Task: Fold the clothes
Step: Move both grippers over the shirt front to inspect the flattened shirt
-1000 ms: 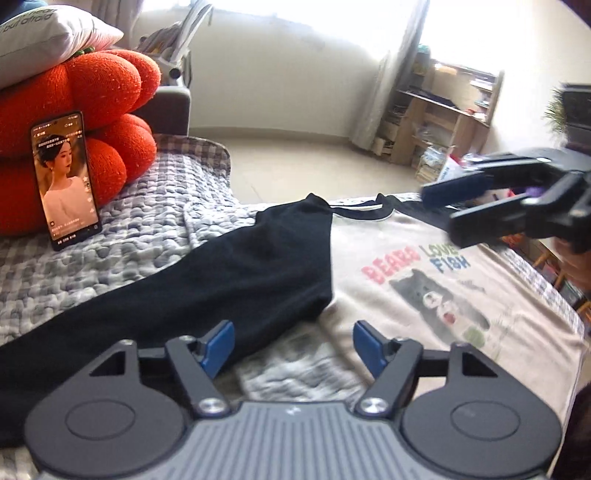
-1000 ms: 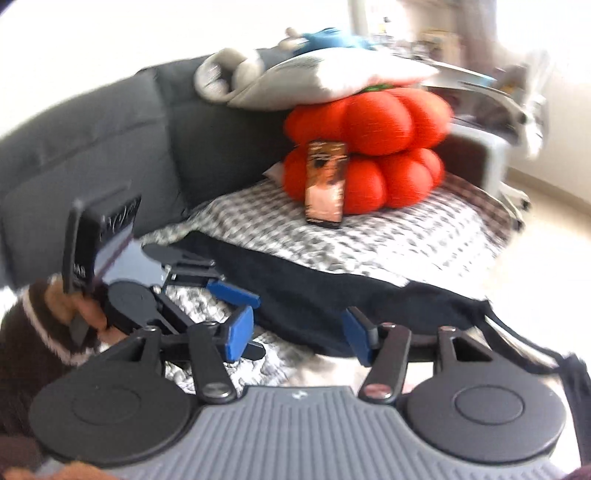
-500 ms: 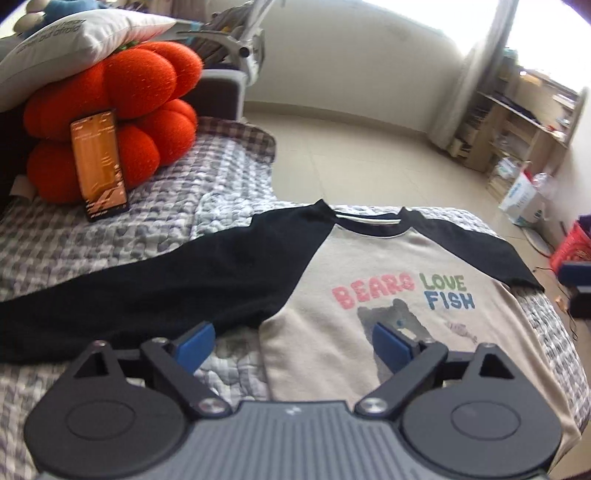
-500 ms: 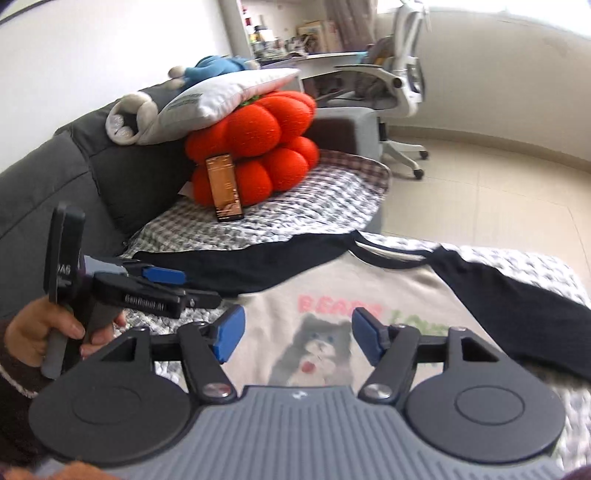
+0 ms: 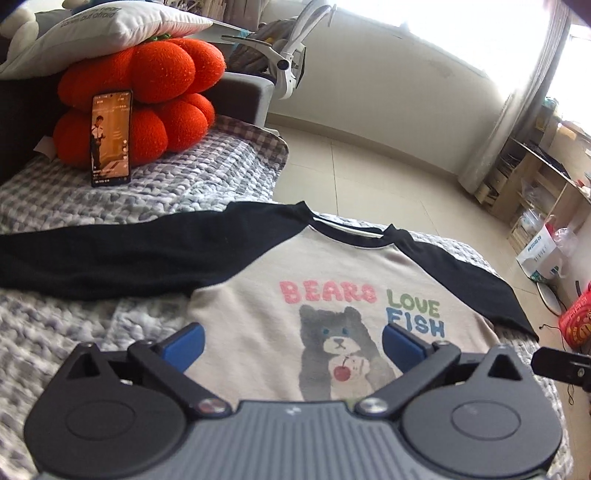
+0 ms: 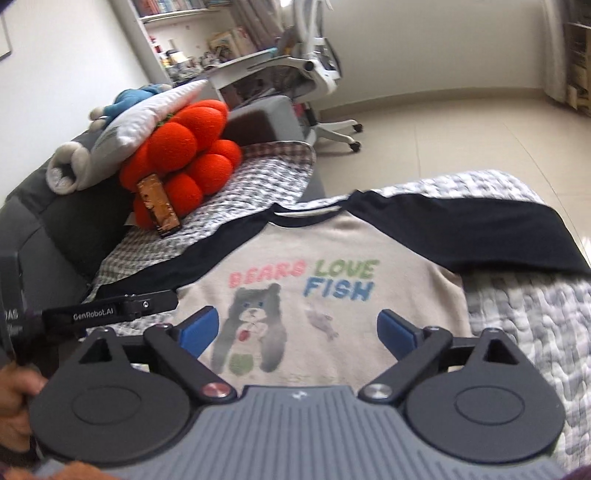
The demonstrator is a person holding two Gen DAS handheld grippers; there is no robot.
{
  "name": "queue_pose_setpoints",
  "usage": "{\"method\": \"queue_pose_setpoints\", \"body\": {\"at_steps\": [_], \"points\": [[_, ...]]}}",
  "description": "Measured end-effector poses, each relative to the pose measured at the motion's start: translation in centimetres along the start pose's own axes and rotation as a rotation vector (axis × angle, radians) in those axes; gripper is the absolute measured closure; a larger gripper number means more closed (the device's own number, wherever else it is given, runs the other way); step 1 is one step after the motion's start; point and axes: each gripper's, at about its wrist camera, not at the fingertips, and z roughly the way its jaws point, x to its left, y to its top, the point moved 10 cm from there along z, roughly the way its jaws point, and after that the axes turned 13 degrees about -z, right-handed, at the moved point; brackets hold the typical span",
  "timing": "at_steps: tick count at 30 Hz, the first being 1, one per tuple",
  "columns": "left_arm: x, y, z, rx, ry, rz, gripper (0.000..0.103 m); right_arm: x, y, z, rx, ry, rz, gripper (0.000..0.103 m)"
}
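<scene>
A beige shirt (image 5: 258,288) with black sleeves and a "BEARS LOVE FISH" bear print lies flat, front up, on the checked quilt (image 5: 55,332). Its long left sleeve (image 5: 110,254) stretches out to the left and the other sleeve (image 5: 461,273) runs right. My left gripper (image 5: 293,343) hovers over the lower chest, its jaws opening wide, with nothing pinched. Over the same print (image 6: 332,284) my right gripper (image 6: 299,326) is also opening and holds nothing. The left gripper's arm (image 6: 110,310) shows at the left edge of the right wrist view.
An orange pumpkin cushion (image 5: 147,92) with a phone (image 5: 110,136) leaning on it and a white pillow (image 5: 110,29) on top stands at the back left. A white office chair (image 6: 317,74) and tiled floor (image 5: 369,166) lie beyond the quilt's far edge. Shelves (image 5: 535,177) are at right.
Both views have swung from the sleeve and collar side round to the shirt's lower front. Both pairs of jaws have spread wider. The other gripper has slid to each view's edge.
</scene>
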Motion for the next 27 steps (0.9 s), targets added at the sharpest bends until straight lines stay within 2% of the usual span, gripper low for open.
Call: {"method": "queue_pose_setpoints", "body": {"at_steps": [5, 9, 16, 20, 27], "points": [[0.4, -2.6, 2.7, -0.002, 0.057, -0.005, 0.001, -3.5, -2.7, 1.7, 0.039, -0.039, 0.080, 0.005], [0.1, -3.8, 3.7, 0.001, 0.062, 0.007, 0.001, -6.4, -3.9, 2.7, 0.075, -0.049, 0.156, 0.005], [-0.4, -4.2, 5.0, -0.030, 0.117, 0.088, 0.001, -11.7, -3.4, 1.5, 0.006, -0.125, 0.299, 0.005], [-0.4, -3.9, 5.5, -0.040, 0.125, 0.067, 0.001, -14.3, -3.5, 1.4, -0.017, -0.147, 0.401, 0.005], [-0.7, -3.8, 6.0, -0.044, 0.121, 0.085, 0.000, -17.1, -3.6, 0.8, -0.051, -0.155, 0.467, 0.005]]}}
